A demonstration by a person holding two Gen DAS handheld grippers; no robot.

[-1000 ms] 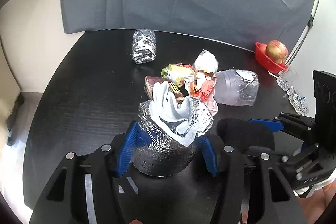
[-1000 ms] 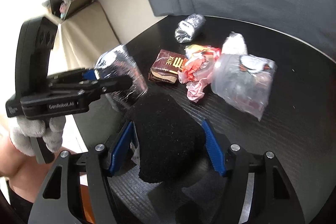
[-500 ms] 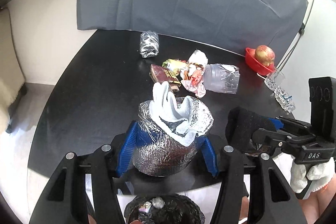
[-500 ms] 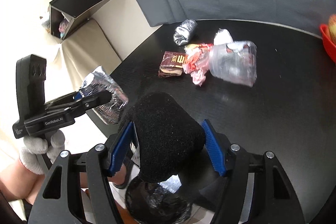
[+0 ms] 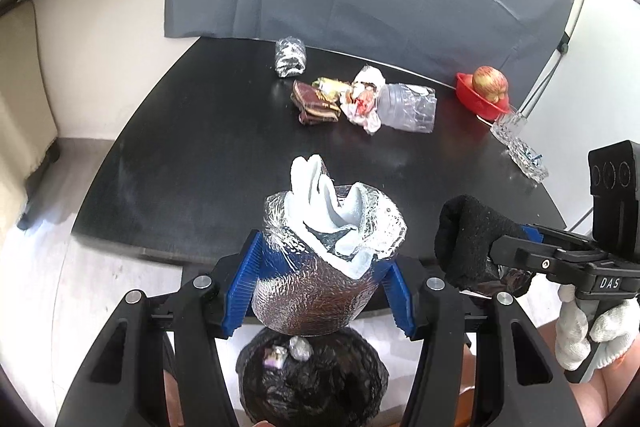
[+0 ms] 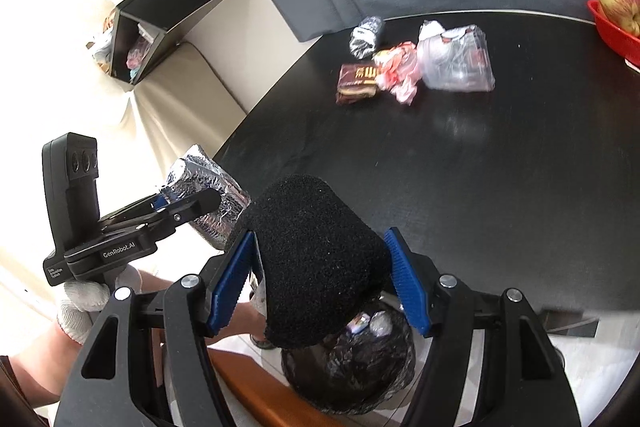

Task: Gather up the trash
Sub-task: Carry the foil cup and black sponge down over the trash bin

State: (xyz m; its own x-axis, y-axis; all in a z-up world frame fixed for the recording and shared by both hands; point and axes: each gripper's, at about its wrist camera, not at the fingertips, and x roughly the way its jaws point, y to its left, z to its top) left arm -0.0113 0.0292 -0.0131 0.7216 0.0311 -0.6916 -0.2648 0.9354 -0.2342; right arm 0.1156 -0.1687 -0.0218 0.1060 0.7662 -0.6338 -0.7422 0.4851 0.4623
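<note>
My left gripper (image 5: 320, 287) clamping a foil bag (image 5: 320, 283), bin (image 5: 312, 383) below, my right gripper (image 5: 516, 251) gripping black foam (image 5: 468, 243)

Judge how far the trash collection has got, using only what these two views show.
Done: small scraps already lie in the black-lined bin. In hand: the left claw grips a silver foil pouch, the right claw a black foam lump. Left: the foil bundle, brown wrapper, red-and-white wrapper and clear plastic bag.

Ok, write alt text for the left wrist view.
The left gripper clamps a foil pouch stuffed with white paper above a black trash bag. On the right, the right gripper holds a black foam lump; wrappers lie on the black table.
</note>
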